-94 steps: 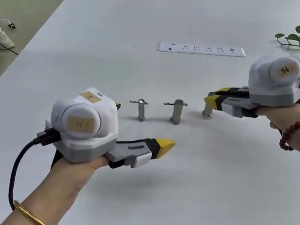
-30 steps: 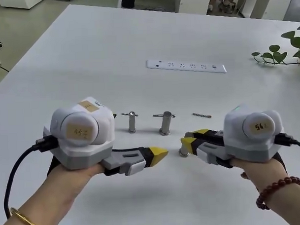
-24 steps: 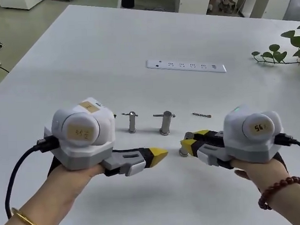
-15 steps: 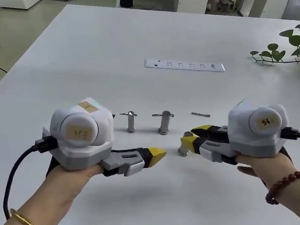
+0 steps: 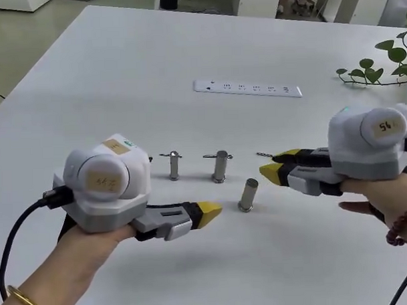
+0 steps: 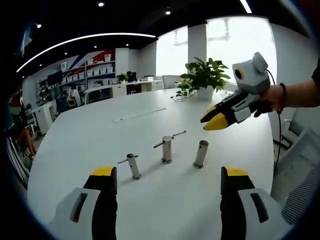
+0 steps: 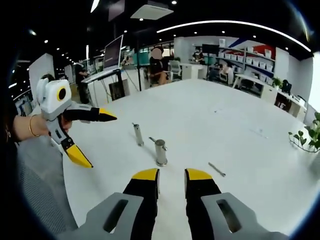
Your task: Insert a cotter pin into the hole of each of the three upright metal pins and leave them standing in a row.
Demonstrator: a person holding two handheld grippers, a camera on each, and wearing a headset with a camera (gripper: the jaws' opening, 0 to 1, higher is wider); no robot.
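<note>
Left hand-held gripper (image 6: 169, 172): jaws spread wide, nothing held, above the white desk (image 5: 120, 75) on the near side of the pins. Left pin (image 5: 174, 165) and middle pin (image 5: 220, 166) stand upright side by side, each with a cotter pin through its head; third pin (image 5: 247, 194) stands bare, nearer than those two and right of the middle one. Loose cotter pin (image 5: 264, 154) lies on the desk just off the tips of the right hand-held gripper (image 5: 276, 163), whose jaws are parted by only a narrow gap and hold nothing.

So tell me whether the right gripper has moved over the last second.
Yes. Against the power strip, the right gripper has drawn off rightward from the bare metal pin, toward the loose cotter pin.
</note>
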